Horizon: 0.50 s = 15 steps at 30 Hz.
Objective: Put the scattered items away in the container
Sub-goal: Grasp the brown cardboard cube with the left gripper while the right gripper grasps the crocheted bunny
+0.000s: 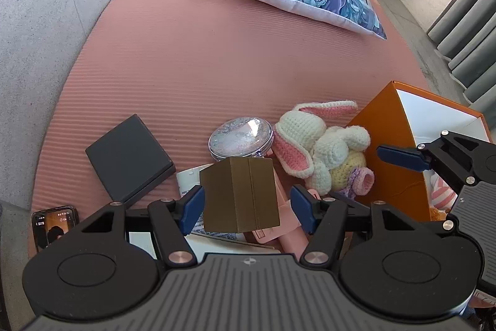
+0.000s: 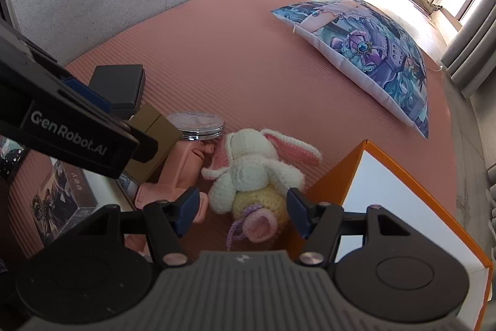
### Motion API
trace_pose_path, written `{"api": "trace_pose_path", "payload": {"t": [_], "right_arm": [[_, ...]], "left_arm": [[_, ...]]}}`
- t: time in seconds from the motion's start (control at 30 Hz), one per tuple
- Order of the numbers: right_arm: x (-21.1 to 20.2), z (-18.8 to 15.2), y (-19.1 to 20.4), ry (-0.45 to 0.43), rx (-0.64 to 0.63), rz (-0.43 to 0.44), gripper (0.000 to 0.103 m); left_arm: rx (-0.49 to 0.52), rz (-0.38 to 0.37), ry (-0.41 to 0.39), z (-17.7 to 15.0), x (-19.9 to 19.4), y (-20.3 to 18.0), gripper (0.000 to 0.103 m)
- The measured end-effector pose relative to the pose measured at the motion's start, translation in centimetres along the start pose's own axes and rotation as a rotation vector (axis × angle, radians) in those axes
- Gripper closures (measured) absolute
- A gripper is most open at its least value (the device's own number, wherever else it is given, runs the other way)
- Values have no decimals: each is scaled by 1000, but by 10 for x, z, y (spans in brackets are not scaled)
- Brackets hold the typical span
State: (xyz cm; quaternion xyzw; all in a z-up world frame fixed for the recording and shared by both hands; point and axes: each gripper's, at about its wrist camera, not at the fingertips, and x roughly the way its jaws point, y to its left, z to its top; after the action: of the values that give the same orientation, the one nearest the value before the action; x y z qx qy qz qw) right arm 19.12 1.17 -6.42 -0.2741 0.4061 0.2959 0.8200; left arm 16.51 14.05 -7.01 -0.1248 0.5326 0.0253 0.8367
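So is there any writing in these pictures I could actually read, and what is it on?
"GenRobot.AI": white letters on the side of the left gripper, seen from the right wrist camera.
Phone: its lit screen shows text too small to read.
White printed box under the brown box: print too blurred to read.
Picture box: lettering too blurred to read.

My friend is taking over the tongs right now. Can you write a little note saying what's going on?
Left tongs: open around the gold box, not gripping it.
Right tongs: open over the crochet bunny, holding nothing.
Orange container: right beside the bunny; something striped already sits inside.
Still on the mat: gold box, bunny, glitter mirror, black box, pink toy.
Left: put them all in.
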Motion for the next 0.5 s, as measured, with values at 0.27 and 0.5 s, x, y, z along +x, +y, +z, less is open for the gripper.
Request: {"api": "trace_pose_path", "payload": {"t": [0.27, 0.5], "right_arm": [[27, 5, 4, 71, -64, -12, 38], [41, 12, 7, 80, -95, -51, 30]], "left_arm": [[-32, 9, 43, -1, 23, 5, 31], [-78, -41, 40, -5, 30, 15, 31]]}}
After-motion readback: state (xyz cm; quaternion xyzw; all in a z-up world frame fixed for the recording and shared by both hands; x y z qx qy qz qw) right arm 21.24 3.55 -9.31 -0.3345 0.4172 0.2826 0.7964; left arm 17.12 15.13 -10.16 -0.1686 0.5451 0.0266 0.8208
